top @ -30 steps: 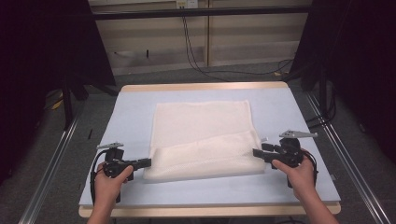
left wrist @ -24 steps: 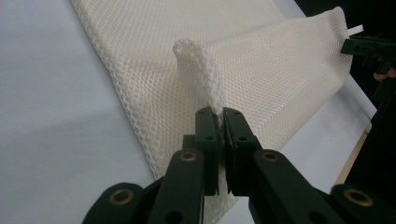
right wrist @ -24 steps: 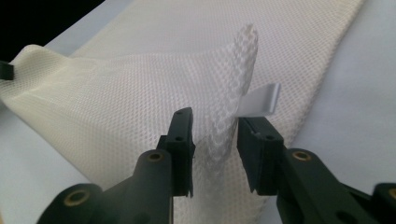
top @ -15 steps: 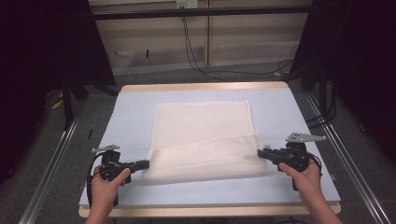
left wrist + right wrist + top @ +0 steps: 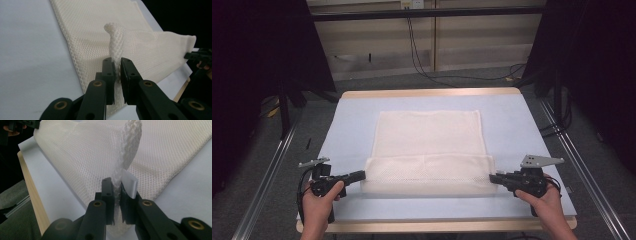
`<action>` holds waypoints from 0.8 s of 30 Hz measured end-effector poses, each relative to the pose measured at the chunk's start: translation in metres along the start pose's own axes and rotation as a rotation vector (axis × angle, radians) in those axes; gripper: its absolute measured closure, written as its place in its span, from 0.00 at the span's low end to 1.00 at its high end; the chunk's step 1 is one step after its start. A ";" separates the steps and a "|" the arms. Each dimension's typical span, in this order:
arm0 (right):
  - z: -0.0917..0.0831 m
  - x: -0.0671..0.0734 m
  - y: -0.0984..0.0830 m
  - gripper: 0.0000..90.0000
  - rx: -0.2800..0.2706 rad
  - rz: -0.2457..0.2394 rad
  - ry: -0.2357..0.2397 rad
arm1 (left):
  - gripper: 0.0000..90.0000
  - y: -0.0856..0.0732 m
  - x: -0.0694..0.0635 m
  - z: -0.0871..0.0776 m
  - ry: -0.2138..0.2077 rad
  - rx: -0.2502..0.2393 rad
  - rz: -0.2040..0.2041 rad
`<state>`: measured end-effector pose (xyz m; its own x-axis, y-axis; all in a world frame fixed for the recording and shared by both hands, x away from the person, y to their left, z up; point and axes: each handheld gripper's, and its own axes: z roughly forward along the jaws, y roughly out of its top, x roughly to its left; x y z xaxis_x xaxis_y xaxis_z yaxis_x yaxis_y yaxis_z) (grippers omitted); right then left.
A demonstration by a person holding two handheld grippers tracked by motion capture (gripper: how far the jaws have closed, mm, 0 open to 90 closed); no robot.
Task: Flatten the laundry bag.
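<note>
Right tool (image 5: 117,192) pinches mesh cloth (image 5: 428,150) beside white tag (image 5: 130,185).

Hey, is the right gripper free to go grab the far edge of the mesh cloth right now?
Probably not as it stands: the right gripper is shut on the near right corner of the mesh cloth, so it would have to let go first. Nothing lies across the cloth otherwise.

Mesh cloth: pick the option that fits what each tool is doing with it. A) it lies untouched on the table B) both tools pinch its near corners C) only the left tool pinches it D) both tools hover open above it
B: the left tool and the right tool each clamp a bunched corner of the mesh cloth.
</note>
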<state>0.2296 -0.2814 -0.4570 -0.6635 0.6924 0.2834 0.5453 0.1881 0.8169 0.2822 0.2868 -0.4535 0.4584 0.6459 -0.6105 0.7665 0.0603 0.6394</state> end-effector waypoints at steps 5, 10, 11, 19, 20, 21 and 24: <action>0.000 0.001 -0.001 0.92 0.015 -0.017 0.004 | 0.90 0.003 0.009 -0.006 0.055 -0.023 -0.025; 0.000 0.000 -0.003 0.92 0.019 -0.022 0.009 | 0.86 0.005 0.019 0.001 0.078 -0.003 -0.063; 0.000 0.000 -0.003 0.92 0.020 -0.022 0.008 | 0.84 0.005 0.020 0.003 0.082 0.003 -0.062; 0.000 0.001 -0.003 0.92 0.020 -0.023 0.005 | 0.75 -0.002 0.014 0.032 0.110 0.136 -0.013; 0.000 0.001 -0.003 0.92 0.020 -0.021 0.004 | 0.75 -0.003 0.013 0.034 0.113 0.149 -0.006; 0.000 0.001 -0.003 0.92 0.021 -0.022 0.006 | 0.75 -0.005 0.013 0.035 0.132 0.160 -0.002; 0.000 0.002 -0.004 0.92 0.026 -0.026 0.007 | 0.82 -0.006 0.013 0.037 0.139 0.172 0.006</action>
<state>0.2265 -0.2811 -0.4595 -0.6811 0.6823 0.2657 0.5408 0.2240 0.8108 0.3005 0.2662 -0.4825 0.4063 0.7453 -0.5287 0.8347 -0.0673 0.5466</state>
